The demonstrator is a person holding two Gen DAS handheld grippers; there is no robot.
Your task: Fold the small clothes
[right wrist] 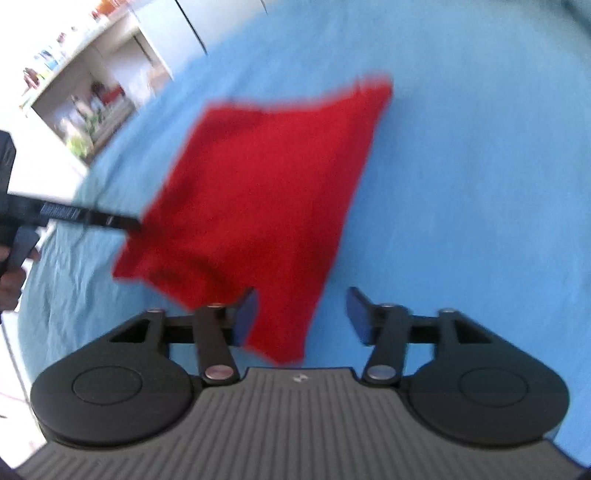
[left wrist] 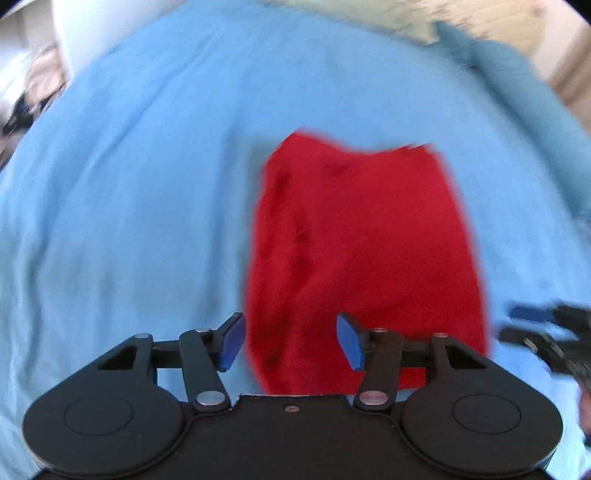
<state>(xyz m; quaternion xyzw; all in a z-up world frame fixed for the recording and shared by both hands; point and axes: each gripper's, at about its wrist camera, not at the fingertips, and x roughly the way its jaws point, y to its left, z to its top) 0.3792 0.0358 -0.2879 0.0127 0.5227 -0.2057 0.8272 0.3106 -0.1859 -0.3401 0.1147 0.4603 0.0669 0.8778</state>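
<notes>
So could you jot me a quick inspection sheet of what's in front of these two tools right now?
Surface: blue sheet, lightly wrinkled.
Job's things: one red cloth lying on the sheet, roughly rectangular; whether it is folded is unclear, the pictures are blurred.
Clutter: nothing seen on the sheet besides the cloth.
Grippers: left tool open, over the cloth's near edge, holding nothing; right tool open, at the cloth's near corner, holding nothing.
Cables: nothing seen.
Surroundings: white shelves with blurred items beyond the sheet; a pale pillow at the far end.
</notes>
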